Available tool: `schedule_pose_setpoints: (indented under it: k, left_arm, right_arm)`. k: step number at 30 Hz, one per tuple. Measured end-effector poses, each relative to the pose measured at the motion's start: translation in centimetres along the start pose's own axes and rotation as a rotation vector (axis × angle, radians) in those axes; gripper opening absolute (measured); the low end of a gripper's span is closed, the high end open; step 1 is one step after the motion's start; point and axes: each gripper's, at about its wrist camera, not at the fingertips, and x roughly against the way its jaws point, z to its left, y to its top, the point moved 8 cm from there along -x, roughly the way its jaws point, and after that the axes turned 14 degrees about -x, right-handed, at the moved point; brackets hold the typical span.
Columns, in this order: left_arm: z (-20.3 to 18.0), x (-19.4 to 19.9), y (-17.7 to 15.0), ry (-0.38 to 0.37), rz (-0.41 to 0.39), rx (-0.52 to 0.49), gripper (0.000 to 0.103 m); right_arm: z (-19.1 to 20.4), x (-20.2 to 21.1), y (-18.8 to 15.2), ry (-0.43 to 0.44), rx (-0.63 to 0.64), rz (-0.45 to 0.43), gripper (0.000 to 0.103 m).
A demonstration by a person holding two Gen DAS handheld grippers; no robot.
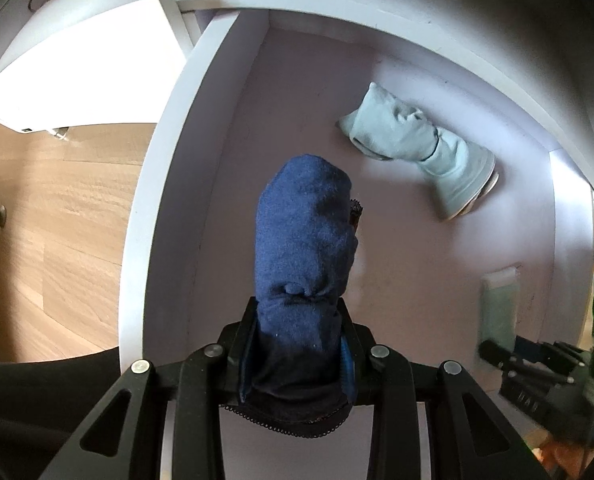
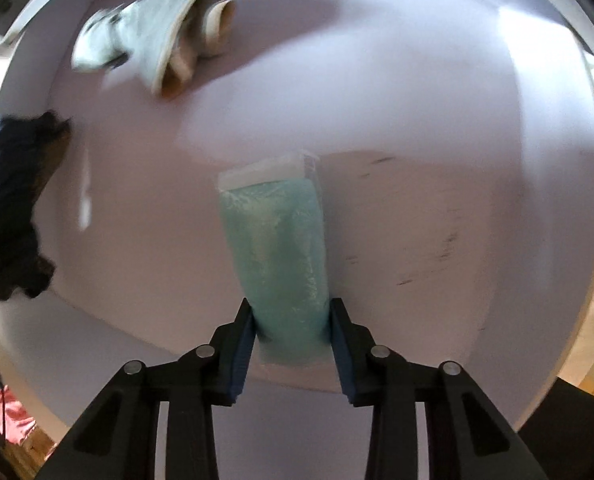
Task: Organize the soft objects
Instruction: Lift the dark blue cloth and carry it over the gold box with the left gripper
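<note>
Left wrist view: left gripper [image 1: 299, 320] clamps a blue fleece roll [image 1: 305, 240] over the shelf [image 1: 225, 200]; right gripper [image 2: 292, 320] pinches a teal packet [image 2: 275, 240]; placing both comes next, I judge

Blue bundle [image 1: 305, 248] in left gripper [image 1: 297, 344]; packet [image 2: 275, 256] between right gripper [image 2: 292, 320] fingers; pale bundle [image 1: 421, 148] behind both, inside shelf compartment [image 1: 225, 184].

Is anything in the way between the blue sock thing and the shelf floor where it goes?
Nothing visible blocks it. The left gripper holds the blue bundle over bare shelf floor. The pale green bundle lies farther back to the right, and the teal packet in the right gripper sits off to the right.
</note>
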Motion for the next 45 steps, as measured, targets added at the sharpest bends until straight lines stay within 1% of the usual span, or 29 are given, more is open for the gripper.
schedule_pose_setpoints:
  k: [1,3,8,13,19,24,32,38,45]
  left_arm:
    - [-0.1,0.4,0.0,0.0,-0.005,-0.002,0.034]
    - [-0.3,0.9,-0.1,-0.006,-0.021,-0.005,0.034]
    - [-1.0,3.5,0.0,-0.046,-0.065,-0.01,0.034]
    - [-2.2,7.0,0.4,-0.072,-0.126,-0.059,0.034]
    - [-2.7,10.6,0.6,-0.054,-0.184,-0.138,0.034]
    - [-2.4,13.7,1.2,-0.061,-0.236,-0.147,0.034]
    - [-2.3,20.3,2.0,-0.052,-0.324,-0.215,0.034]
    - [-2.4,24.7,2.1,-0.047,-0.377,-0.249,0.034]
    - [-2.8,30.4,4.0,-0.066,-0.453,-0.282,0.034]
  right_arm:
    - [-0.5,-0.1,0.1,0.028,-0.032,0.009,0.036]
    - [-0.2,-0.1,0.1,0.046,-0.044,0.006,0.036]
    - [0.0,0.1,-0.2,0.019,0.014,-0.023,0.036]
    - [-0.3,-0.2,-0.6,0.041,-0.018,-0.022,0.035]
    - [-0.4,0.0,-1.0,0.037,-0.006,-0.032,0.035]
    - [0.0,0.2,-1.0,0.027,0.002,-0.035,0.035]
    - [1.4,0.0,-1.5,0.022,0.014,-0.047,0.035]
    - [1.4,0.0,-1.5,0.023,0.014,-0.046,0.035]
    - [1.4,-0.2,-1.6,0.035,0.004,-0.044,0.035]
